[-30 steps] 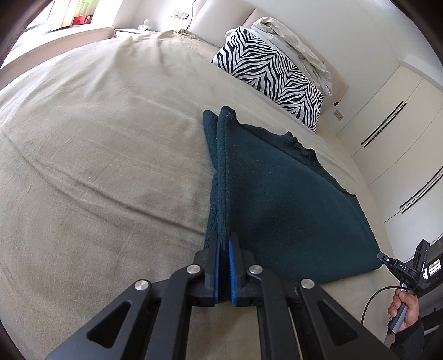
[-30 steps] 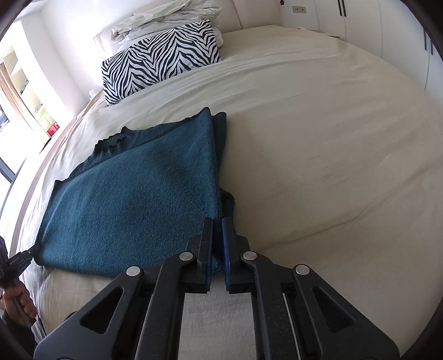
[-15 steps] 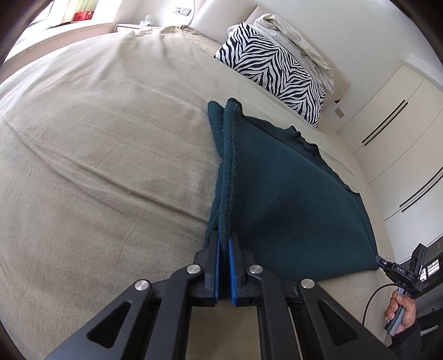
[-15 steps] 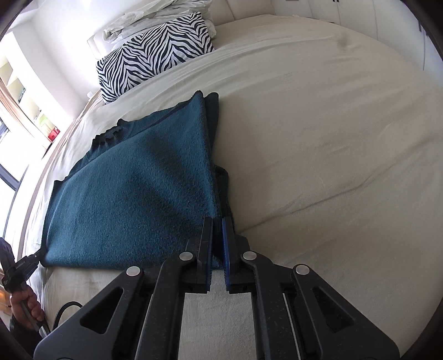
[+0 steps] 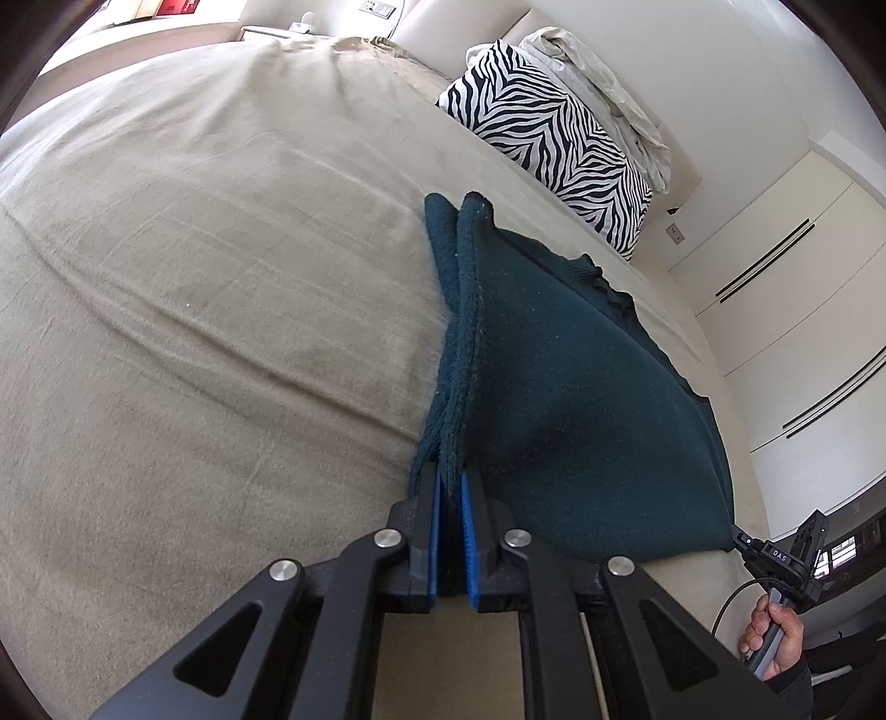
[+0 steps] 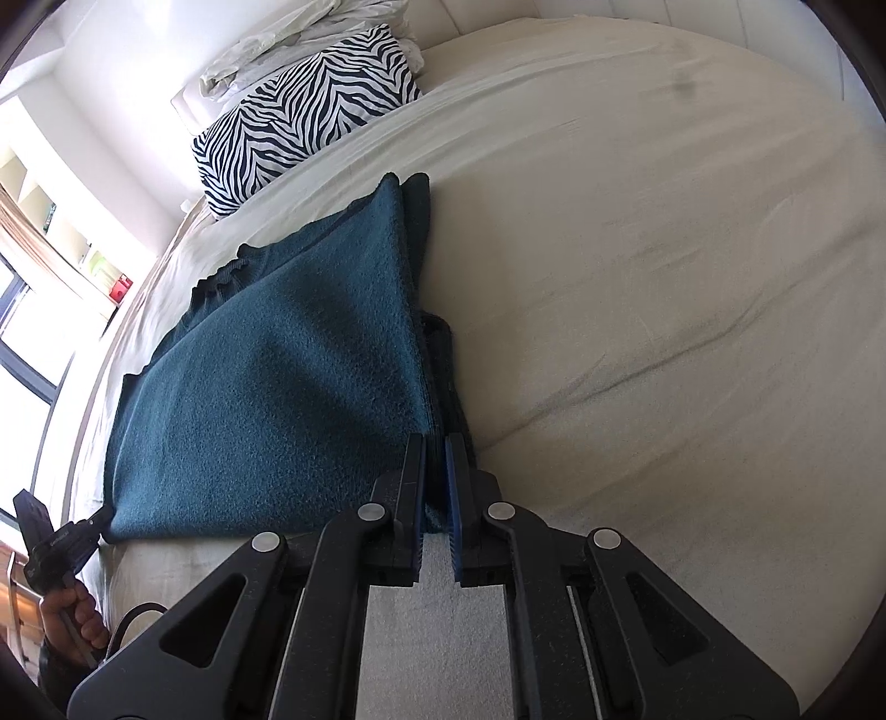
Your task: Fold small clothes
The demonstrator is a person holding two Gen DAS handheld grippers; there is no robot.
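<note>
A dark teal knit garment [image 5: 581, 399] lies folded on the beige bed, stretched between my two grippers. My left gripper [image 5: 449, 487] is shut on its near left corner, pinching the doubled edge between blue pads. In the right wrist view the same garment [image 6: 277, 376] spreads to the left, and my right gripper [image 6: 435, 459] is shut on its near right corner. The folded top layer lies over a lower layer whose ribbed edge shows at the far side. Each gripper shows small in the other's view, at the garment's opposite corner.
The beige bed sheet [image 5: 194, 310] spreads wide on all sides. A zebra-striped pillow [image 5: 554, 144] and crumpled white bedding [image 6: 288, 39] lie at the headboard. White wardrobe doors [image 5: 803, 310] stand beyond the bed. A window and shelves [image 6: 50, 232] are at the other side.
Both grippers keep their grip on the garment's corners. The views have shifted slightly, with the garment's far edge drawn a little closer to the pillow; the fold looks the same.
</note>
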